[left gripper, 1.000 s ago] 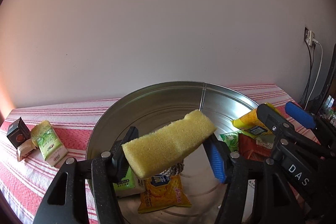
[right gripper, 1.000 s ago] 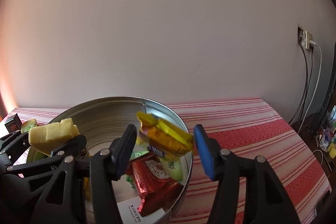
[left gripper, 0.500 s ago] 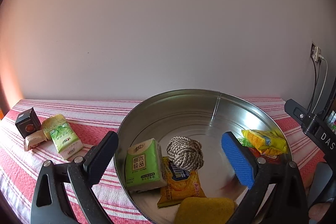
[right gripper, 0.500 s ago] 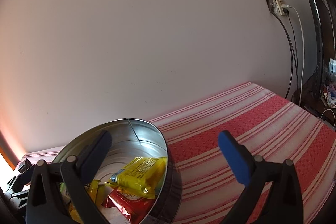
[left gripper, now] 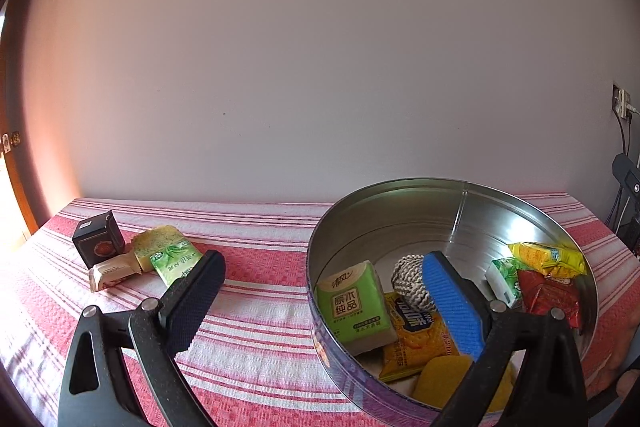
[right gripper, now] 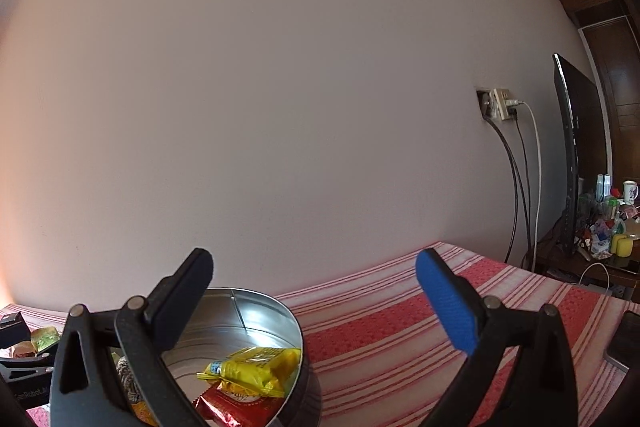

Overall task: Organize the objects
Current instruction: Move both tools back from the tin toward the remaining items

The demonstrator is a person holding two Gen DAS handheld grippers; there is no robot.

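Both loads dropped, sponge [left gripper: 448,379] and yellow packet [right gripper: 256,369] now lie in the tin [left gripper: 400,203] below my empty, wide-spread left gripper [left gripper: 320,303] and right gripper [right gripper: 316,307].

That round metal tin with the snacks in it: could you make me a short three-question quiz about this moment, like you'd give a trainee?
1. True or false: the yellow sponge lies inside the metal tin.
2. Which sits outside the tin on the striped cloth? A) rope ball B) black box C) red packet
3. Fill in: the left gripper and right gripper both hold ____.

Key: 1 true; 2 B; 3 nothing, both stand open.
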